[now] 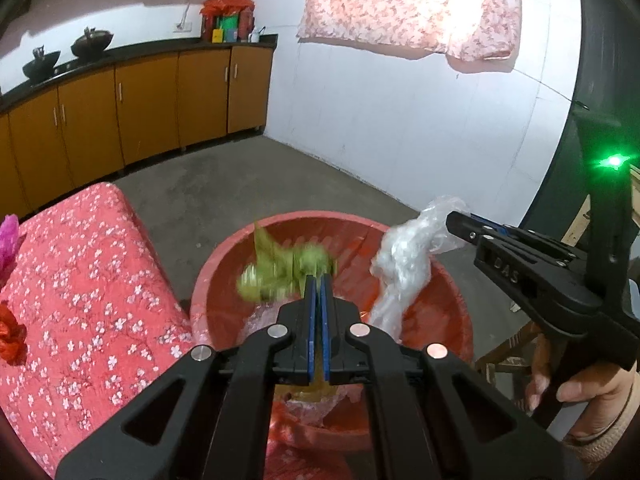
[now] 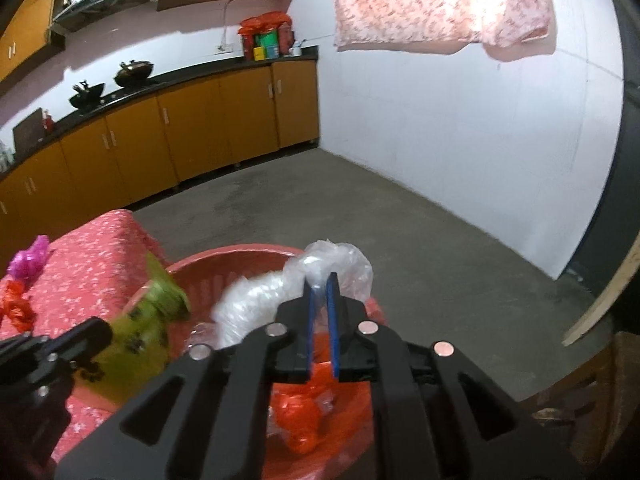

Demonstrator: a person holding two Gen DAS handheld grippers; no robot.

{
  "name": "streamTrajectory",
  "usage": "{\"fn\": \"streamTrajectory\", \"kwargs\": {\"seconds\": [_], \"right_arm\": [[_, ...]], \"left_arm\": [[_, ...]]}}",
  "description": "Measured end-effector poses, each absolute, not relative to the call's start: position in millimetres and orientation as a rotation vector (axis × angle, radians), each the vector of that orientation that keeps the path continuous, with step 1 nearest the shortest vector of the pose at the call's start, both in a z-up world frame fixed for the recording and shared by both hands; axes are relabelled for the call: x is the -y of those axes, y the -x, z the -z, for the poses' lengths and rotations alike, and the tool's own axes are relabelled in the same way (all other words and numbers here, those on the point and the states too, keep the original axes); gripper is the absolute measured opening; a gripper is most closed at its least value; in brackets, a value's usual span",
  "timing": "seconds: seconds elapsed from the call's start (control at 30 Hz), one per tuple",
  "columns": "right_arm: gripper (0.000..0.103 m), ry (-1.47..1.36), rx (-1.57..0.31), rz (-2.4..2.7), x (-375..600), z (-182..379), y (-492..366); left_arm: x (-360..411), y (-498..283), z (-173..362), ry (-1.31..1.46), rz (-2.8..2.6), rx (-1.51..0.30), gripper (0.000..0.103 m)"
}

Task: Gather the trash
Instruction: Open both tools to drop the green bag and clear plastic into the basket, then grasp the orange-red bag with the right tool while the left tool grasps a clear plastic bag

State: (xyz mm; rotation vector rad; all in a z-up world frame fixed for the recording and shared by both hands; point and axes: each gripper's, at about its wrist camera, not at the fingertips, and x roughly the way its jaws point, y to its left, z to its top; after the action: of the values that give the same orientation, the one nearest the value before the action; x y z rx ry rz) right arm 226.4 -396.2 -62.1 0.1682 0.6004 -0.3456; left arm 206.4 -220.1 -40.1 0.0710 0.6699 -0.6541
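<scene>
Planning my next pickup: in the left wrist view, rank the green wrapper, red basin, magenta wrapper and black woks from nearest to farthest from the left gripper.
1. Green wrapper, clamped in the left gripper.
2. Red basin, directly below and ahead.
3. Magenta wrapper, far left on the floral cloth.
4. Black woks, on the far counter, upper left.
</scene>
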Motion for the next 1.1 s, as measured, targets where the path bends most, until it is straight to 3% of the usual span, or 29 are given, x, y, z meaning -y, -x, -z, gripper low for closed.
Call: {"fn": "streamTrajectory", "kwargs": {"seconds": [0.07, 0.13, 0.2, 0.33, 0.37, 0.43, 0.53, 0.9, 1.1], "right_arm": [[0.020, -0.169, -0.605, 0.336, 395, 65, -226], [0.030, -0.165, -0.605, 0.334, 393, 67, -224], [0.040, -0.162, -0.601, 0.332, 391, 67, -223], [0.054, -0.143, -0.583, 0.322, 386, 63, -218], [0.057, -0.135, -0.578, 0.320, 383, 61, -218], [0.076, -0.117, -0.558, 0.319, 375, 57, -215], [0.092, -0.090, -0.526, 0.299, 359, 50, -211], [0.099, -0.013, -0.522, 0.125, 259, 45, -228], [0.099, -0.013, -0.542, -0.004, 192, 47, -250]], "left_arm": [[217, -207, 41, -0.072, 0.644, -0.672, 0.004], [210, -207, 41, -0.063, 0.626, -0.673, 0.013], [201, -207, 40, -0.048, 0.602, -0.668, 0.035], [184, -204, 36, -0.042, 0.565, -0.654, 0.041], [179, -203, 35, -0.041, 0.554, -0.648, 0.047], [165, -198, 33, -0.046, 0.514, -0.629, 0.056], [135, -190, 29, -0.047, 0.442, -0.601, 0.064], [-23, -174, 37, -0.035, 0.027, -0.595, 0.087], [-106, -171, 45, 0.006, -0.161, -0.618, 0.091]]}}
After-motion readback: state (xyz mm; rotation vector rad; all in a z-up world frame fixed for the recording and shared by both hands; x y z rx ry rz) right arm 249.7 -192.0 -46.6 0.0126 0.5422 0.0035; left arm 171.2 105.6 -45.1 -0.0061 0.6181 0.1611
